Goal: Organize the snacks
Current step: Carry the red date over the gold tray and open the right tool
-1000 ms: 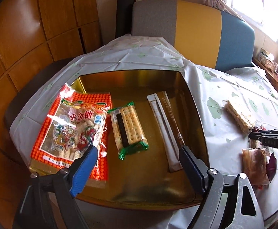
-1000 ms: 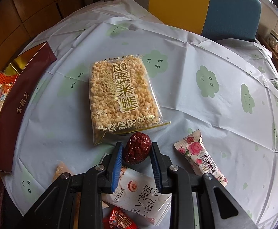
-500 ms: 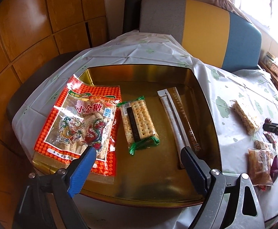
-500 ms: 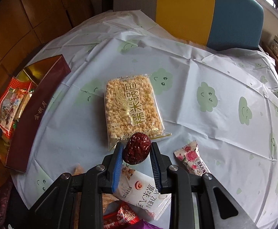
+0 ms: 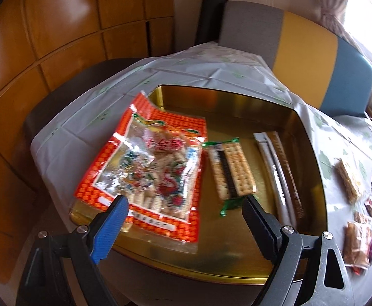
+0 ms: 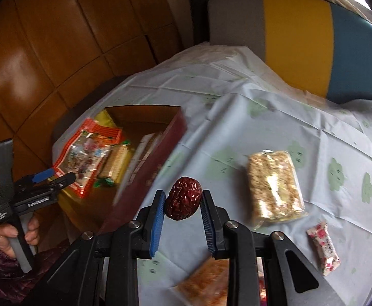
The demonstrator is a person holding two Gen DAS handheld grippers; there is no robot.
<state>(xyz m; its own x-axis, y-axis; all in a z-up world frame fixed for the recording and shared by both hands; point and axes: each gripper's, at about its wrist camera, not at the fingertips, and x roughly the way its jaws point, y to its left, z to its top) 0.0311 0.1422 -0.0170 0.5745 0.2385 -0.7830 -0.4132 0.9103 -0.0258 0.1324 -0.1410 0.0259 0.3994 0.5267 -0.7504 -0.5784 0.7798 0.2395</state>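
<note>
Left wrist view: the left gripper [image 5: 184, 205] has its jaws wide apart with nothing between them, one blue-padded finger at 7 o'clock and one black finger at 5 o'clock, hovering over the near rim of the square gold-lined snack box [image 5: 311, 153]. Inside the box, a large red-and-orange checked candy bag with a clear window [image 5: 147, 173] lies toward 9 o'clock, its far corner riding up over the box wall. Just beside it, near the frame's centre, lies a clear green-ended pack of square crackers [image 5: 233, 168]. Toward 3 o'clock of the crackers lie two long thin stick packets, one white and one brown [image 5: 280, 176], side by side along the box's right wall. Outside the box, on the pale tablecloth with green cloud prints [image 5: 211, 66], several blurred small snack packets [image 5: 357, 242] sit at 4 o'clock.

Right wrist view: the right gripper [image 6: 183, 204] is clamped on a wrinkled dark-red dried jujube [image 6: 183, 202], held above the tablecloth between the blue pads. The snack box sits at 9 to 10 o'clock, its dark-red outer wall [image 6: 147, 176] facing the camera. A clear bag of puffed rice cake [image 6: 272, 186] lies at 2 o'clock, a small rose-print candy wrapper [image 6: 323, 248] at 4 o'clock, an orange-brown packet [image 6: 206, 283] at 6 o'clock.
</note>
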